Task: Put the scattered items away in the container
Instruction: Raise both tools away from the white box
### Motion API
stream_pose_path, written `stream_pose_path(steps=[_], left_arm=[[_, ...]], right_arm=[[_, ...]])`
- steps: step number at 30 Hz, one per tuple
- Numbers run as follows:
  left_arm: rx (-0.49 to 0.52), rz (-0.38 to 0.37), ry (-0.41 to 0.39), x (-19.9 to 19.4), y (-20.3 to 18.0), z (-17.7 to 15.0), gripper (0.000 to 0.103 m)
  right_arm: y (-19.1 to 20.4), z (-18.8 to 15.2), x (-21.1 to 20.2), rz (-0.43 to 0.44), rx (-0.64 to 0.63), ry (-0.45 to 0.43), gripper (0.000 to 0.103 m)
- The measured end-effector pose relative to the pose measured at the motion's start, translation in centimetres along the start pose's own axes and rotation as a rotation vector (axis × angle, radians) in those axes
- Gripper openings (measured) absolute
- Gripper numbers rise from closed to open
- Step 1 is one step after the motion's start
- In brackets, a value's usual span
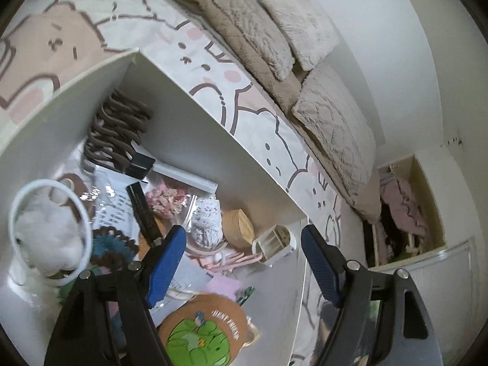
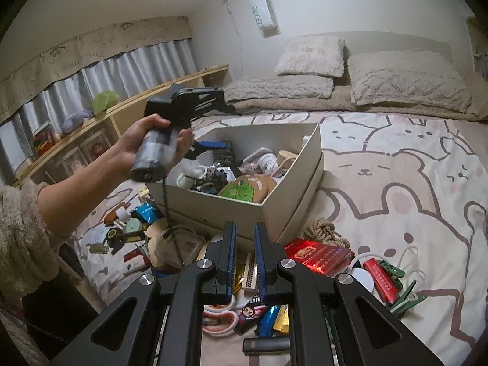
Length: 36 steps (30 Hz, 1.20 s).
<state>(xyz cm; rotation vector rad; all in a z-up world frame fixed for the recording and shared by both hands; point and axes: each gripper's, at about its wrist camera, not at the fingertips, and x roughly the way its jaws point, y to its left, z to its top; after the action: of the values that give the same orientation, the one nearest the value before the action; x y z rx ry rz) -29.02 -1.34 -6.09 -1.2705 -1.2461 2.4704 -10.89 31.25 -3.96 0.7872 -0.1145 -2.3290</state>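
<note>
While left tongs (image 1: 244, 238) gape empty above the box (image 1: 183, 116), right tongs (image 2: 245, 238) clenched beside it.

Bed (image 2: 396, 183), bear-print cover, under my fingers. Ahead of my right fingertips: white box (image 2: 292, 210), on the cover. Just right of them: rope knot (image 2: 323, 228), red packet (image 2: 320, 253), red lighter (image 2: 381, 277), green clips (image 2: 405, 299). Beneath them: scissors (image 2: 219, 320), black bar (image 2: 265, 346). Left: clear lidded tub (image 2: 180, 247), small oddments. Far end: pillows (image 2: 405, 82), beige blanket (image 2: 280, 88).

Home bedroom: bed (image 2: 396, 183), pillows (image 2: 408, 82)
</note>
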Motion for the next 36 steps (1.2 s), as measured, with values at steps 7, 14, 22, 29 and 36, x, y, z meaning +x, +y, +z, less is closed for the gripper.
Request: stream_pose_path(steps=[7,14,22,29,36], left_arm=[[0.180,0.044,-0.048,-2.4,-2.2,-0.2,0.092],[0.408,0.107,-0.133,-6.3,-3.6,-2.3,0.103],[0.601,0.186,-0.254,-10.8,-4.3,-5.3,0.103],[0.685,0.232,-0.340,-14.4,-4.5,-7.5,0.103],[0.713,0.247,-0.390,-17.6,-4.0,-9.3,0.103]], right_arm=[[0.6,1.1,-0.9,-0.017,0.013,-0.073,0.012],[1.9,1.7,-1.3,-0.019,0.025,-0.114,0.012],[3.9,2.5,-1.9,-0.036,0.007,-0.153,0.012],[5.6,3.2,-2.7,-0.043,0.022,-0.216,0.012],[7.6,3.3,-3.6,-0.052,0.040,-0.267,0.012]])
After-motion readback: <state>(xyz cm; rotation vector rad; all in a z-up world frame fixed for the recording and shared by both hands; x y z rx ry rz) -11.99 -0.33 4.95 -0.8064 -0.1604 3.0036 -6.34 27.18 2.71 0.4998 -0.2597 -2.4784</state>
